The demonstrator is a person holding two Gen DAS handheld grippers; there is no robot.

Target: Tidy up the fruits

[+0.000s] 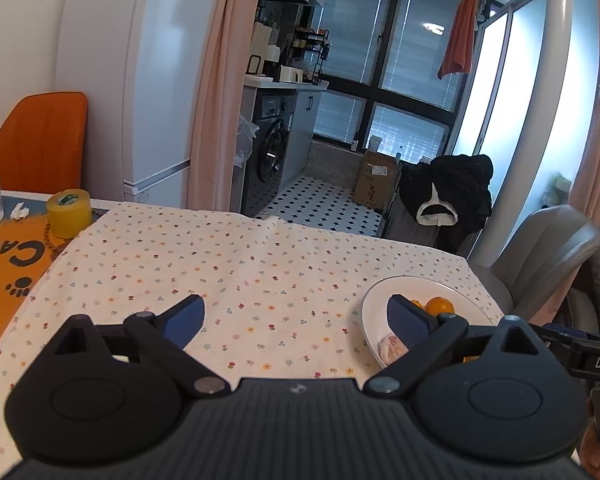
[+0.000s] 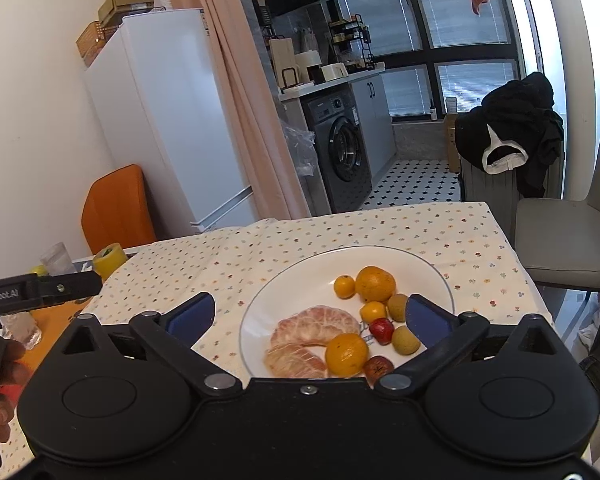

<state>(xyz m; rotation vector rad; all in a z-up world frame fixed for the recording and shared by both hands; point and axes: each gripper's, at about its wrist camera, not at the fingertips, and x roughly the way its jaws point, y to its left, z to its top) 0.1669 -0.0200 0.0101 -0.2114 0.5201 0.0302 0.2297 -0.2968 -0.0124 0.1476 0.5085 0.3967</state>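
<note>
Hovering above the flowered tablecloth (image 1: 260, 264), both grippers are spread wide and hold nothing: the left gripper (image 1: 296, 314) over bare cloth, the right gripper (image 2: 310, 316) over the white plate (image 2: 296, 272). On that plate the fruits (image 2: 346, 320) lie together: oranges, peeled pomelo segments and small red and green ones.

My left gripper's right-hand finger (image 1: 406, 322) is covering much of the plate (image 1: 416, 286), leaving only parts of the fruit showing. In the right wrist view, my right gripper's body is hiding the plate's near rim and cutting off the lowest red fruit (image 2: 378, 367). My hand (image 1: 598, 450) is running off the frame edge.
</note>
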